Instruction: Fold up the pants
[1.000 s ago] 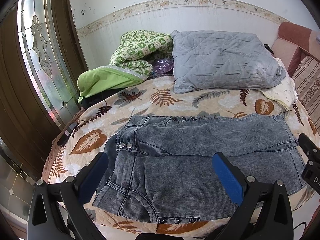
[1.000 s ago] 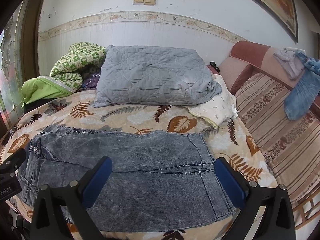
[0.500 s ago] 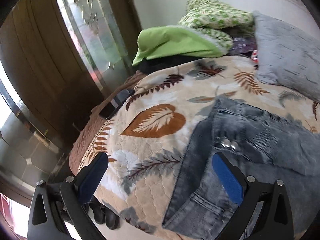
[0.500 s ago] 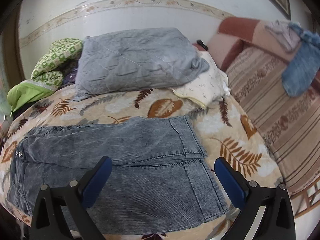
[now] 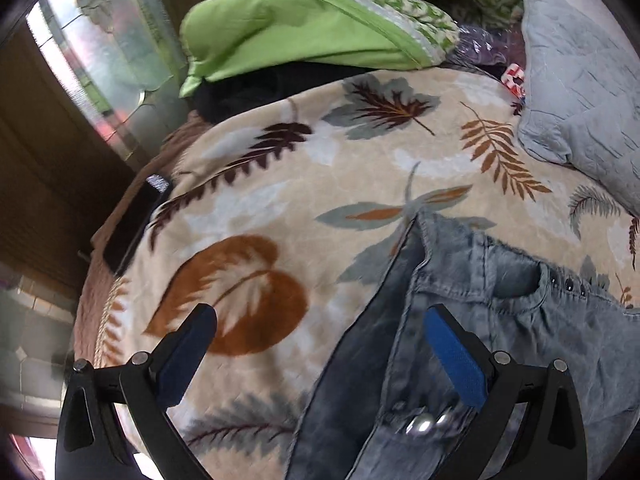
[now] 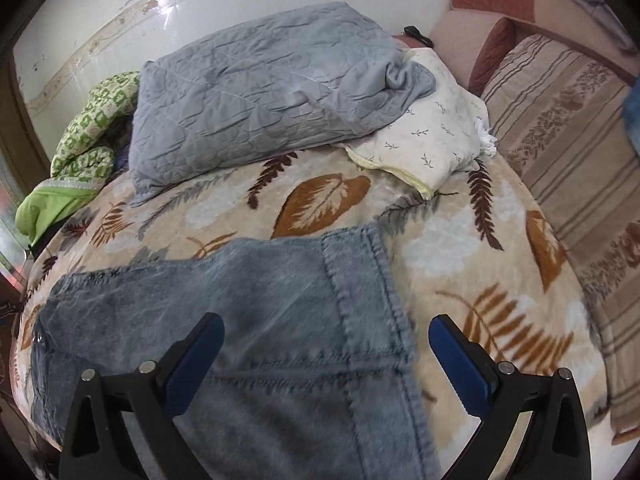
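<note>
Two grippers are shown at opposite ends of one garment; items run from largest to smallest.

- Bed, covered by a leaf-print blanket: it carries everything; a grey quilt is seen along its far edge.
- Pants, grey denim: laid flat along the near edge of the bed, waistband toward the left edge, hems toward the right. The garment lies as it did a second earlier, already doubled leg on leg by the look of it.
- Left gripper: fingers spread wide, nothing held. A second ago the whole garment was framed from a distance; now the view has been swung and lowered to the waistband, which is seen between the fingers, the right pad just above the denim. Contact cannot be judged.
- Right gripper: fingers equally wide, empty. It has been brought down over the hem, which now sits between the fingers.
- Snap buttons: visible near the left gripper's base.
- Implication: both ends are judged to be lined up for grasping, so an end-to-end fold appears imminent.
</note>
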